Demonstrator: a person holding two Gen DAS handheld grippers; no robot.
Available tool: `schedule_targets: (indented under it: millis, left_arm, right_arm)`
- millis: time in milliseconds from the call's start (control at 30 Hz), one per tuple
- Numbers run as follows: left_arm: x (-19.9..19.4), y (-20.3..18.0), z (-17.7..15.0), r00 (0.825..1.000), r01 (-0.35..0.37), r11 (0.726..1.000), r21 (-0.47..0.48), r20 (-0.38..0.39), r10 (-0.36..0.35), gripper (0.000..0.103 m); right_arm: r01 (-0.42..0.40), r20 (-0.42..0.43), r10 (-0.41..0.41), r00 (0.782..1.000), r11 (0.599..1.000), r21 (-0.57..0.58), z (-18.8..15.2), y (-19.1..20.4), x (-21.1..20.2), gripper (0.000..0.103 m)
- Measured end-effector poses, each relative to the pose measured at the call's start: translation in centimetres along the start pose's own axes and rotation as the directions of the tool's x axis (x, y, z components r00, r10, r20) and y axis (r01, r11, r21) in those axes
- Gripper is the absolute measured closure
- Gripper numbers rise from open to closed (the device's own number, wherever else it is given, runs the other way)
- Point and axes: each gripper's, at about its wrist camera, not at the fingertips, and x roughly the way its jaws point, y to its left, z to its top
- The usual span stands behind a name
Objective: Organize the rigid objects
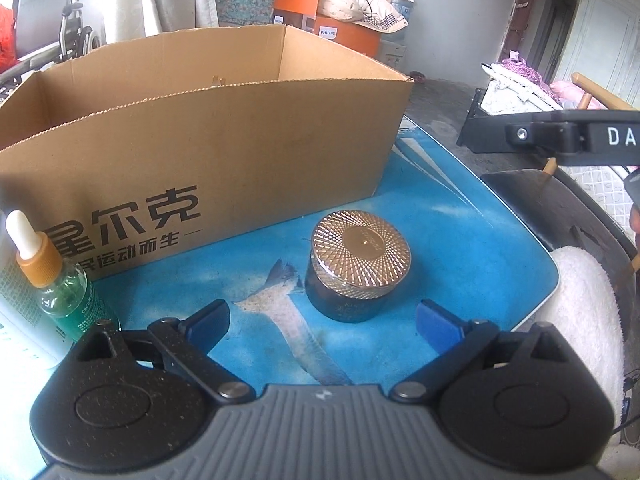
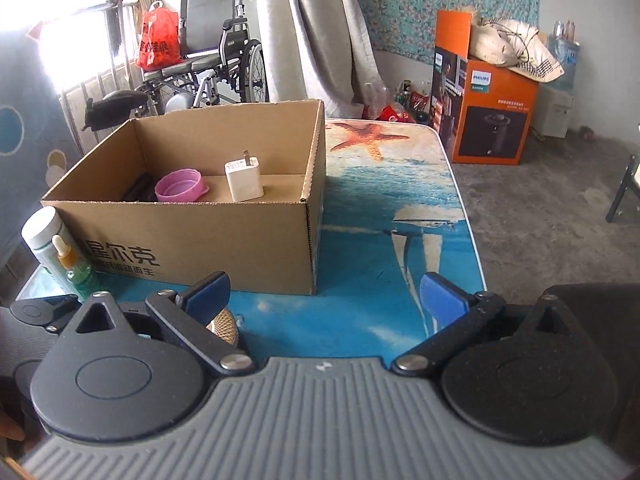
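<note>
A dark jar with a gold patterned lid (image 1: pixel 358 264) stands on the blue ocean-print table (image 1: pixel 500 248), in front of an open cardboard box (image 1: pixel 208 140). My left gripper (image 1: pixel 322 326) is open and empty, just short of the jar. A green dropper bottle with an orange collar (image 1: pixel 60 280) stands at the left beside a white tube (image 1: pixel 16 320). My right gripper (image 2: pixel 326 296) is open and empty, higher up. In the right wrist view the box (image 2: pixel 200 236) holds a white charger (image 2: pixel 243 180) and a pink cup (image 2: pixel 180 186); the jar's lid (image 2: pixel 224 326) peeks out behind the left finger.
A dark chair with a white towel (image 1: pixel 584 304) stands right of the table. An orange Philips box (image 2: pixel 488 120) sits on the floor beyond the table's far edge. A wheelchair (image 2: pixel 208 52) stands by the window.
</note>
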Motion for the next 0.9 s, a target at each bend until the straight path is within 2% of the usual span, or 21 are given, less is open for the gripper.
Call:
schedule_targets:
  millis: [100, 200, 300, 433, 467, 533, 633, 767, 900]
  left_arm:
    - [0.2, -0.3, 0.2, 1.000, -0.006, 1.000, 0.023, -0.002, 0.007, 0.003]
    - [0.4, -0.6, 0.4, 1.000, -0.003, 1.000, 0.016, 0.003, 0.003, 0.003]
    - [0.3, -0.4, 0.4, 1.000, 0.007, 1.000, -0.001, 0.009, -0.007, 0.003]
    - [0.0, 0.3, 0.2, 1.000, 0.029, 0.999, -0.028, 0.009, -0.029, 0.003]
    - [0.0, 0.4, 0.3, 0.999, 0.038, 0.998, -0.039, 0.001, -0.038, 0.003]
    - [-0.2, 0.9, 0.4, 0.997, 0.078, 0.994, -0.072, -0.006, -0.078, 0.000]
    - [-0.5, 1.6, 0.4, 0.990, 0.137, 0.983, -0.124, 0.024, -0.135, 0.000]
    - [-0.8, 1.5, 0.7, 0.989, 0.140, 0.984, -0.109, 0.054, -0.134, 0.000]
    - [-0.8, 1.4, 0.6, 0.989, 0.137, 0.987, -0.079, 0.069, -0.131, 0.000]
  right_arm:
    - [0.066, 0.021, -0.064, 0.998, 0.996, -0.065, -0.1, 0.4, -0.1, 0.001]
    - [0.084, 0.010, -0.083, 0.996, 0.991, -0.105, -0.1, 0.5, 0.4, 0.001]
    - [0.044, 0.006, -0.044, 0.999, 0.997, -0.064, -0.3, -0.1, 0.5, 0.001]
    - [-0.100, -0.005, 0.100, 0.995, 0.994, 0.037, -0.9, -1.7, 0.8, 0.001]
    - [-0.115, -0.006, 0.115, 0.993, 0.991, 0.062, -1.1, -2.1, 0.8, 0.001]
    - [-0.114, 0.005, 0.114, 0.993, 0.988, 0.102, -1.4, -2.5, 0.8, 0.001]
    - [-0.117, 0.030, 0.114, 0.993, 0.986, 0.121, -1.9, -2.7, 0.5, 0.001]
    - [-0.137, 0.034, 0.134, 0.990, 0.984, 0.113, -2.3, -2.2, 0.4, 0.001]
    - [-0.175, 0.031, 0.172, 0.985, 0.973, 0.153, -2.5, -2.2, 0.6, 0.001]
